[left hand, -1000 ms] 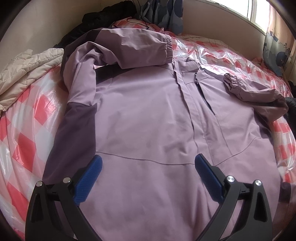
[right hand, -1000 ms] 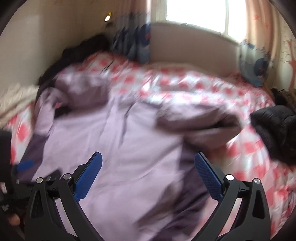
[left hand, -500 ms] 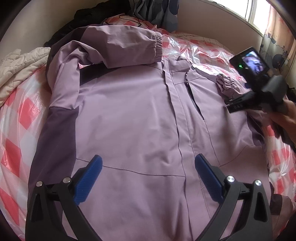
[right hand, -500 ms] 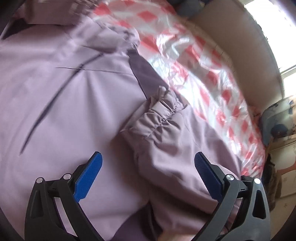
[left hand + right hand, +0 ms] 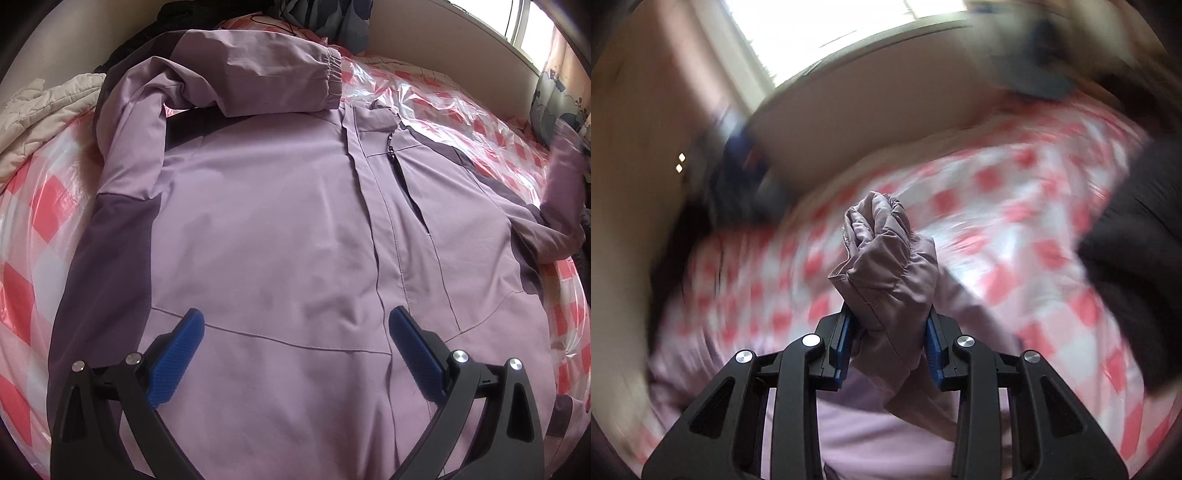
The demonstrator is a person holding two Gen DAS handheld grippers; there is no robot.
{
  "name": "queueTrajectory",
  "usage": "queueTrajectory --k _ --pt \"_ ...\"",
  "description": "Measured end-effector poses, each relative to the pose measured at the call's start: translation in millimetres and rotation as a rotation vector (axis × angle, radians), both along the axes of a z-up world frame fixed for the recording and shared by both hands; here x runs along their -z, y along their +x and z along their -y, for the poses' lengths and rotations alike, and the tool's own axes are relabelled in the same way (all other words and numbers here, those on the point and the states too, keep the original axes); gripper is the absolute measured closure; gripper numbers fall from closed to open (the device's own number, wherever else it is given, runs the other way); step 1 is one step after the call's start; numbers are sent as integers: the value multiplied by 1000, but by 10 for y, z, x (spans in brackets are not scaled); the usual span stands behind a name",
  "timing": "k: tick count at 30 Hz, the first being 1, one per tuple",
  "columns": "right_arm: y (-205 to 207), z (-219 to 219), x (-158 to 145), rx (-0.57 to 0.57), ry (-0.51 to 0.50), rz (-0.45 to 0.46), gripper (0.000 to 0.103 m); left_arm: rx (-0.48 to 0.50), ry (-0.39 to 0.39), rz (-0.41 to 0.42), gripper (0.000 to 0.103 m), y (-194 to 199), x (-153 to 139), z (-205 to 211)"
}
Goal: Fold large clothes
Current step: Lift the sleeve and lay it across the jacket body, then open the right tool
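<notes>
A large lilac jacket (image 5: 277, 221) with darker purple panels lies front up on the bed. One sleeve (image 5: 258, 74) is folded across its chest. My left gripper (image 5: 295, 325) hovers open over the lower front, nothing between its blue pads. The other sleeve (image 5: 561, 192) is drawn up and out at the right edge, blurred. In the right wrist view my right gripper (image 5: 889, 323) has its jaws closing on that sleeve's bunched cuff (image 5: 882, 251), pads pressing the fabric, which is lifted off the bed.
The bed has a red-and-white checked cover (image 5: 443, 103) under shiny plastic. A beige quilted blanket (image 5: 44, 107) lies at the left. A dark garment (image 5: 1137, 266) sits at the right. A patterned curtain (image 5: 332, 22) and a window (image 5: 831, 29) lie beyond.
My right gripper went from open over the cuff to closed on it and lifted it up. The sleeve left the jacket front and swung right. The left gripper stayed open.
</notes>
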State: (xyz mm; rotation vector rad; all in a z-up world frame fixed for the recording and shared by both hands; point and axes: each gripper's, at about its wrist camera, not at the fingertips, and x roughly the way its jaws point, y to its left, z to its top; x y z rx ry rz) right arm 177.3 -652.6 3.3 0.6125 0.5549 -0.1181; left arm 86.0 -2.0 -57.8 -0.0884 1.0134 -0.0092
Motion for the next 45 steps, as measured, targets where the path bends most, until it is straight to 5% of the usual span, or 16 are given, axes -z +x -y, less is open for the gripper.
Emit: queueTrajectory --k 3,5,7,11,13,17,21,23,26,30,32,35,39,41,44,45 --pt "-421 791 228 121 157 -30 55 -2 5 -4 7 5 20 0" --pt "-673 1082 455 131 294 -28 31 0 8 -7 7 11 31 9" --pt "-835 1204 656 127 394 -14 20 0 15 -9 7 22 51 21" --pt "-963 1081 916 4 579 93 11 -2 25 -15 7 41 85 29" --pt "-892 1004 893 -17 554 92 7 -2 17 -24 7 43 103 24" --pt "-616 1051 1029 42 616 32 7 1 15 -26 7 47 108 26" --pt "-427 1192 993 124 696 120 12 9 18 -27 7 51 113 37" --pt "-207 1179 673 97 591 115 86 12 14 -33 7 57 127 36" --pt "96 958 -98 3 429 143 91 5 7 -43 7 73 155 18" --pt "187 583 -1435 -133 134 352 93 -38 -25 -4 7 48 40 -65" --pt "166 639 -1599 -95 53 353 93 -63 -44 36 7 16 -53 -105" --pt "238 966 -1314 27 47 242 92 -60 -49 55 7 -8 -81 -89" --pt "61 1442 -107 181 283 -108 74 -14 -39 12 7 -7 28 -5" --pt "-177 1349 44 160 319 -104 66 2 -41 1 7 -11 42 6" --pt "-701 878 -24 15 293 -55 31 -6 -46 24 7 -36 -24 -41" --pt "-965 585 -78 -66 274 -51 27 -9 -52 35 7 -54 -60 -59"
